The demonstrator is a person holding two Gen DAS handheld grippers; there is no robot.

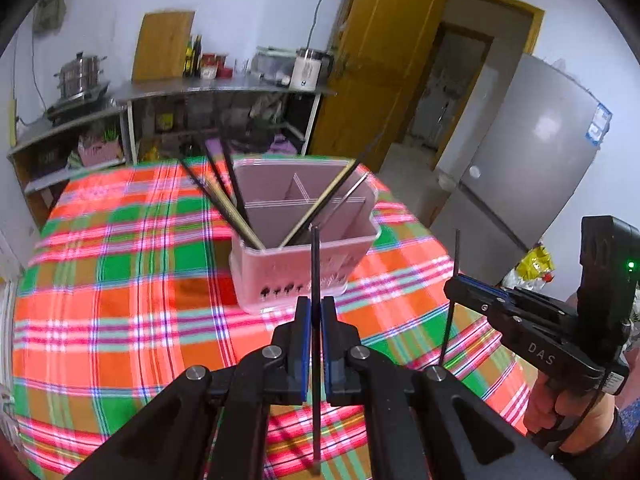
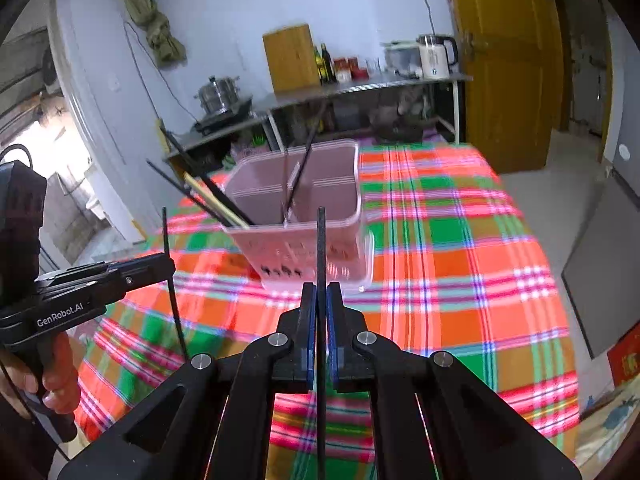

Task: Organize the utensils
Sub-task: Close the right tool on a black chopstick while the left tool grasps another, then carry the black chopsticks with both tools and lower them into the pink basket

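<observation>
Two black chopsticks (image 1: 315, 264) (image 2: 321, 248) stand upright, each pinched between closed fingers.

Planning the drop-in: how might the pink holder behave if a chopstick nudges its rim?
The pink holder looks like thin plastic, so probably light and apt to slide on the plaid tablecloth. The chopsticks leaning out one side may encourage tipping, though its broad base should resist.
</observation>
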